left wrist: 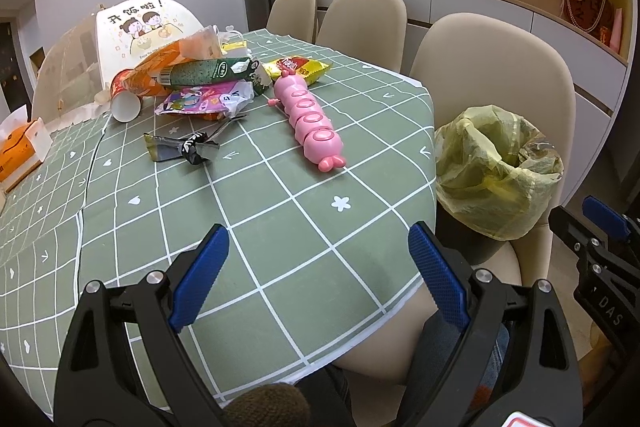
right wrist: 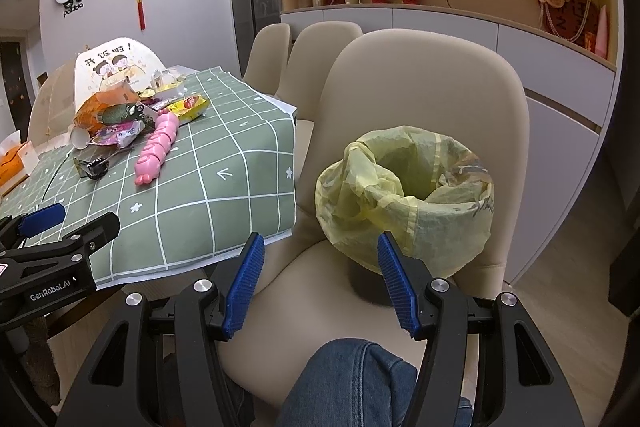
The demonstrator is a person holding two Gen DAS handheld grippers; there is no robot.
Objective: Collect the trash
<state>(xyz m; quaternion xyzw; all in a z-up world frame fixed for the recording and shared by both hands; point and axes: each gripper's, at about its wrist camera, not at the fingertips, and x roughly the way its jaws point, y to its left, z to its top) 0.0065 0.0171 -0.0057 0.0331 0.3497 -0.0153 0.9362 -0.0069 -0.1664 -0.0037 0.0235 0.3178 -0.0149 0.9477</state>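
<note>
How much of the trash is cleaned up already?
Hardly any looks done. The wrappers, paper cup and black scrap lie on the table. The left tool and right tool are open, holding nothing. All that trash must go in the yellow-bagged bin.

I record my left black two-finger gripper with blue ribbed pads with its jaws spread wide and nothing between them, pointing forward and level. My right black two-finger gripper with blue ribbed pads is likewise parted and empty, held just beside the left one at similar height. My knee in blue denim shows below the right gripper.
</note>
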